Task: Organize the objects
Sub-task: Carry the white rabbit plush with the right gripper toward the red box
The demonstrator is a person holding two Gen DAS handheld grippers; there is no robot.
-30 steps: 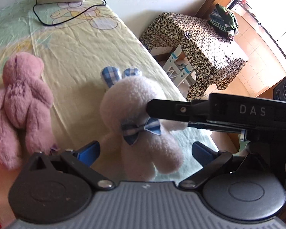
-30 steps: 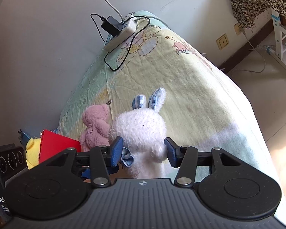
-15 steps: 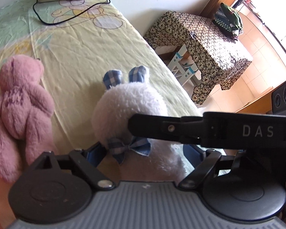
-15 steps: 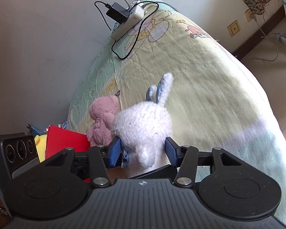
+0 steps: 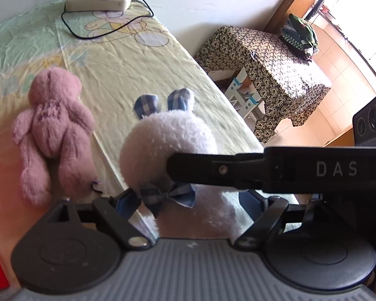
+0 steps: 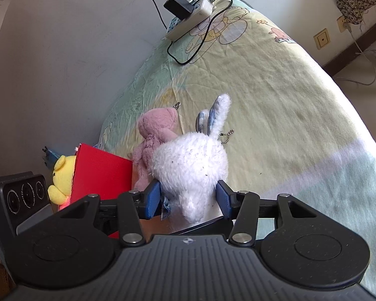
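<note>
Sorting looks barely begun. The fluffy white plush rabbit with blue checked ears (image 6: 190, 160) is raised just above the near edge of the bed (image 6: 275, 80). The right hand-held gripper (image 6: 188, 197) is closing, pads pressing its sides; the left hand-held gripper (image 5: 188, 198) is closing around its body too. The pink plush bear (image 5: 52, 128) lies left, untouched. The red open box (image 6: 100, 173) holds a yellow plush toy (image 6: 61, 178).

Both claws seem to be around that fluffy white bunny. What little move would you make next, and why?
Probably finish closing, then lift slightly. The white bunny sits between the closing fingers of the right gripper and the left gripper, and the pink teddy lies close beside it on the bedsheet, so a small lift would likely clear it.
</note>
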